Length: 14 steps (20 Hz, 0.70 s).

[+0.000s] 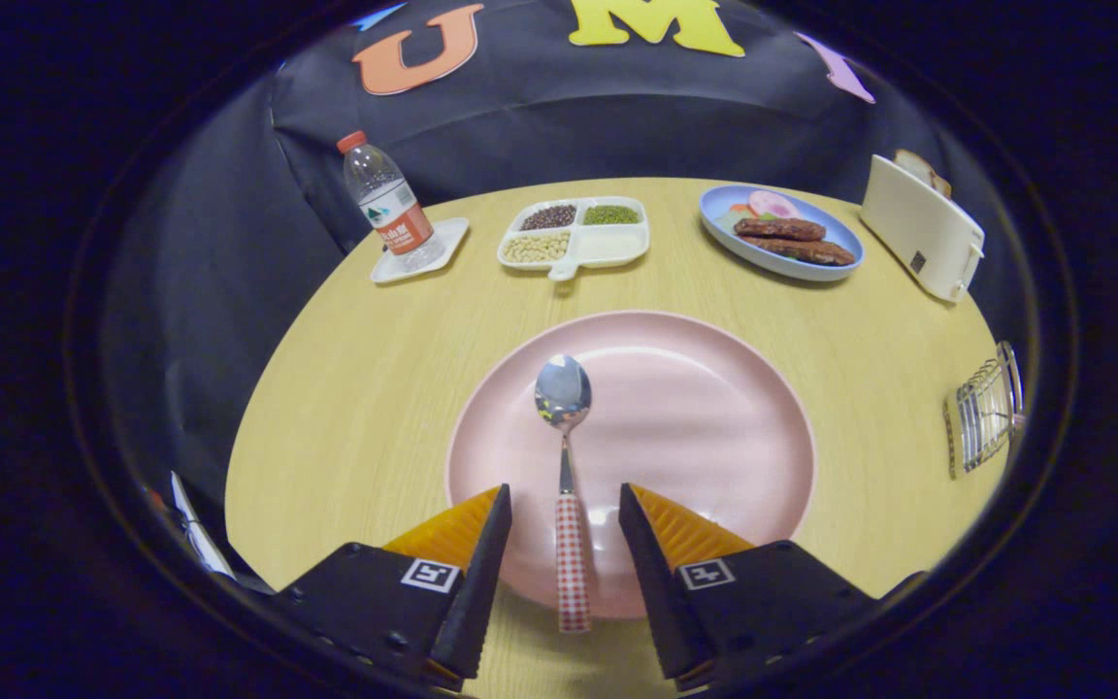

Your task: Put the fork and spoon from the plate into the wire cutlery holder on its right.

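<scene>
A metal spoon (565, 456) with a red-and-white checked handle lies on the pink plate (714, 427), bowl pointing away, handle end hanging over the plate's near rim. My gripper (565, 500) is open, one finger on each side of the checked handle without touching it. The wire cutlery holder (984, 412) stands on the table to the right of the plate, well beyond my right finger.
On the far side of the round wooden table (365, 388) stand a water bottle (386, 202) on a white coaster, a divided white dish of beans (574, 237), a blue plate of sausages (780, 233) and a cream toaster (923, 227) at the far right.
</scene>
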Tool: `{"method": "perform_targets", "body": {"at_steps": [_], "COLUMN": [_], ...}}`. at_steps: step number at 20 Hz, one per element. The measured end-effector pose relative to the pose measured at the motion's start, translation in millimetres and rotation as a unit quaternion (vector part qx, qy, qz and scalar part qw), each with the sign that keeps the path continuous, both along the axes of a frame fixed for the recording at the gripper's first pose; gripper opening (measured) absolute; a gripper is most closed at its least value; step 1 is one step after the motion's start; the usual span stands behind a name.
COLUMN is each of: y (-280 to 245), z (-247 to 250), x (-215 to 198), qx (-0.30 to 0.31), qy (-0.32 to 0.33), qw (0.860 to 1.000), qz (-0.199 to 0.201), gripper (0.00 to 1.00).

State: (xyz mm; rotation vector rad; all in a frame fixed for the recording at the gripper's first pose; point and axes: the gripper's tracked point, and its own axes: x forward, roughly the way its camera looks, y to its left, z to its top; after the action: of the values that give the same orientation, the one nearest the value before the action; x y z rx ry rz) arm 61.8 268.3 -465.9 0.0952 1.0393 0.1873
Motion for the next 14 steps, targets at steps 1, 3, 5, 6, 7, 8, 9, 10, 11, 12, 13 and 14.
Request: {"method": "perform_targets", "body": {"at_steps": [1,3,5,6,7,8,9,10,11,12,13,14], "y": [2,8,-2,1,1,-3,0,-1,-5,-9,-13,-20], "z": [-4,-7,0,-6,-8,-4,-7,-3,4,13,23,34], "x": [-2,-7,-5,-5,-5,-8,-9,-10,-16,-21,-26,-30], "qx": [-0.004,-0.002,-0.028,-0.020,-0.019,-0.022,-0.009,-0.001,-0.001,0.003,0.009,0.012], "qy": [0.004,0.007,-0.001,0.003,0.001,0.006,0.009,0.009,0.008,0.006,0.006,0.004], "qw": [1.000,1.000,1.000,1.000,1.000,1.000,1.000,1.000,1.000,1.000,1.000,1.000], "qz": [0.002,0.007,0.011,0.020,0.020,0.016,0.020,0.019,0.019,0.023,0.026,0.028], "gripper": [0.62,0.52,0.29,0.11,0.09,0.07,0.04,0.04,0.04,0.04,0.05,0.04]}}
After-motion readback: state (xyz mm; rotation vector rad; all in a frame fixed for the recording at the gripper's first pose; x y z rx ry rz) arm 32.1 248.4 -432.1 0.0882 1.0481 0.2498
